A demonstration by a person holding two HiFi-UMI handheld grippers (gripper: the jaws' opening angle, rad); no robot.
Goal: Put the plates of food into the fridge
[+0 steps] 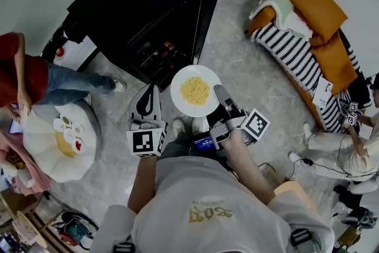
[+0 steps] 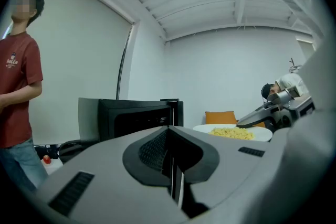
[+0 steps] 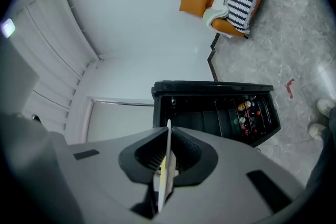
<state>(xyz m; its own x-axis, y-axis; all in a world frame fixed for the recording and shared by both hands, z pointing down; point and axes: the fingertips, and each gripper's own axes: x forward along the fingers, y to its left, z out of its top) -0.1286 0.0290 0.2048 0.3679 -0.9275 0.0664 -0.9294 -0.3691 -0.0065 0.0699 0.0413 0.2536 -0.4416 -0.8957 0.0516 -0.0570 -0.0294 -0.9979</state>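
Step in hand: carrying a plate to the fridge.

- **Right side:** The right hand-held gripper (image 1: 220, 92) is pinching the rim of the white plate (image 1: 195, 90), which is carrying yellow food, likely noodles. The rim is showing edge-on between its jaws.
- **Plate:** It is hanging level in the air, just before the black fridge (image 1: 142, 3). The fridge door is standing open, with bottles showing inside.
- **Left side:** The left hand-held gripper (image 1: 147, 105) is idling beside the plate, jaws pressed together on nothing.
- **Next move, by my reading:** reaching forward, keeping the plate level, and sliding it onto a free shelf before letting go.
- **More to fetch:** Small dishes (image 1: 68, 130) are sitting on the round white surface (image 1: 53, 163) at left.
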